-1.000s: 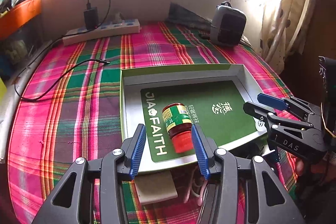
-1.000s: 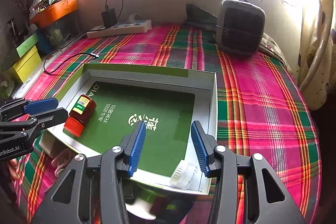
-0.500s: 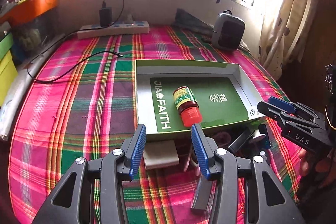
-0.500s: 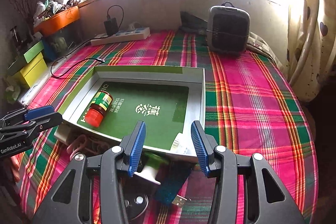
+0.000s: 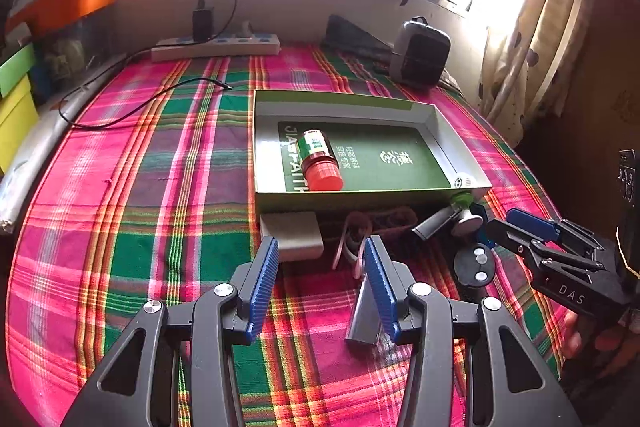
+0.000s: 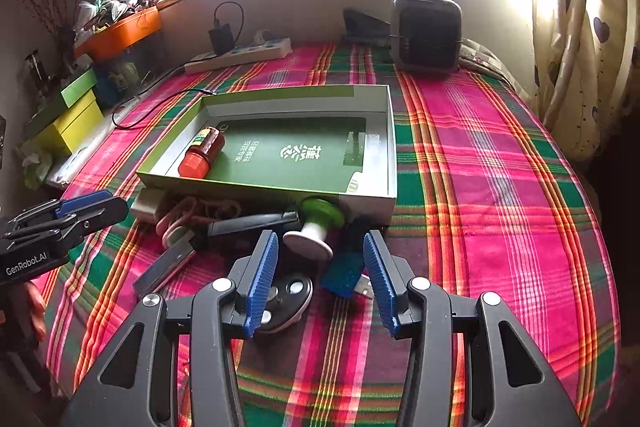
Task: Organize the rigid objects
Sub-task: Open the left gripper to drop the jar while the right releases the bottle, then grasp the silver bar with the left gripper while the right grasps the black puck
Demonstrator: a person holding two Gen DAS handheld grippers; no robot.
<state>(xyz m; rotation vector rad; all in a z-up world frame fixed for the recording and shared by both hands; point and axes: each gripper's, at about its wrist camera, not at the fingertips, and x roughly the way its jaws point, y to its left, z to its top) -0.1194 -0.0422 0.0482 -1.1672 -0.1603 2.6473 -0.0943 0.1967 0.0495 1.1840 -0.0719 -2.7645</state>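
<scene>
So both grippers are hanging above the plaid cloth (image 6: 492,163), angled down at the pile of small stuff lying just in front of the green box (image 6: 390,131). The left gripper (image 5: 318,279) is sitting spread open with nothing between its pads, and the right gripper (image 6: 320,269) is doing the same, jaws apart and empty.

The red-capped jar (image 5: 318,161) is already lying on its side inside the box near the left wall, and a small white bit (image 6: 354,185) is tucked into the near right corner, so I'm guessing the box is acting as the collection bin.

What's waiting outside: a tan block (image 5: 294,233) touching the box's front wall, a pinkish looped thing (image 6: 180,217), a grey flat bar (image 5: 366,315), a black stapler-looking piece (image 6: 252,223), a green-and-white spool (image 6: 314,227), a black disc (image 6: 286,297) and a blue USB stick (image 6: 344,271). Hard to tell what the loop actually is, it's blurry.

The USB stick and disc are lying right under the right gripper's fingers, so those seem like its easiest picks. The pile is crowding the box's near wall, but the cloth on the right is giving loads of room.
</scene>
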